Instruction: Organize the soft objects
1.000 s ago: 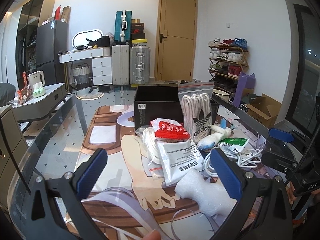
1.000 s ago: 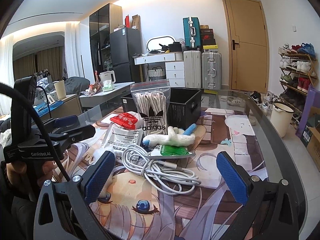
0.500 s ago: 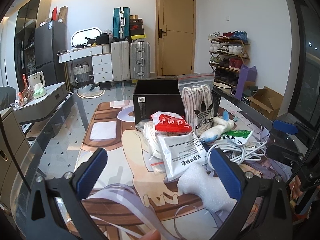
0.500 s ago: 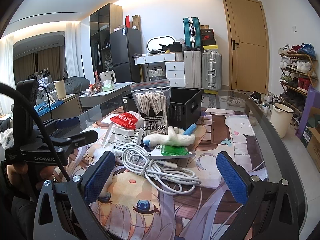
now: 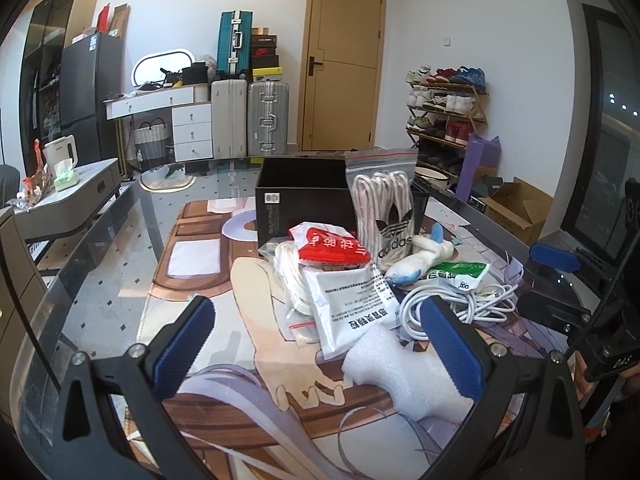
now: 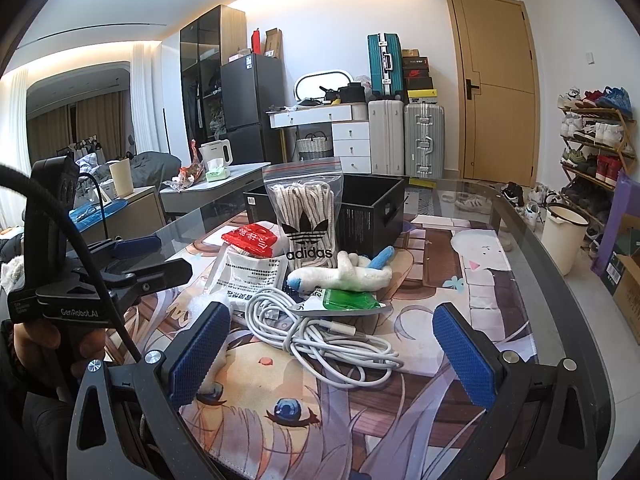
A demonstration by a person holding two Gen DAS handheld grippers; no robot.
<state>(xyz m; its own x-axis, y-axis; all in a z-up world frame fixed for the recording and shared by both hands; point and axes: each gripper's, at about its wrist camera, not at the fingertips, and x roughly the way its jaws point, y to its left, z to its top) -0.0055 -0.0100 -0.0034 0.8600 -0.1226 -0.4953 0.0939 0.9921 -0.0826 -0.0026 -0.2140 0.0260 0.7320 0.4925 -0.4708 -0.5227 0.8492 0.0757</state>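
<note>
Left gripper (image 5: 318,342): spread wide, holding nothing; poised low over the near edge of the pile, white foam piece (image 5: 394,372) just ahead between the fingers, close to the right-hand one.
Right gripper (image 6: 330,354): spread wide, holding nothing; aimed at the white cable coil (image 6: 320,332) lying just ahead of the blue pads.
Table (image 6: 556,280): glass top, covered by a printed cartoon mat (image 6: 472,320).
Black box (image 5: 302,204): open-topped, upright at the far side of the pile, on the mat.
Adidas zip bag (image 5: 386,208): clear, filled with white laces; standing upright, leaning against the front of the black box.
Red packet (image 5: 334,248): resting on top of the pile, left of the zip bag.
White printed pouch (image 5: 352,300): lying flat in front of the red packet, overlapping the foam piece.
Plush toy (image 6: 346,274): white with blue tips, lying on its side in front of the zip bag.
Green packet (image 6: 350,300): flat, partly under the plush toy, touching the cable coil.
White cord bundle (image 5: 290,276): in a clear bag at the left edge of the pile.
</note>
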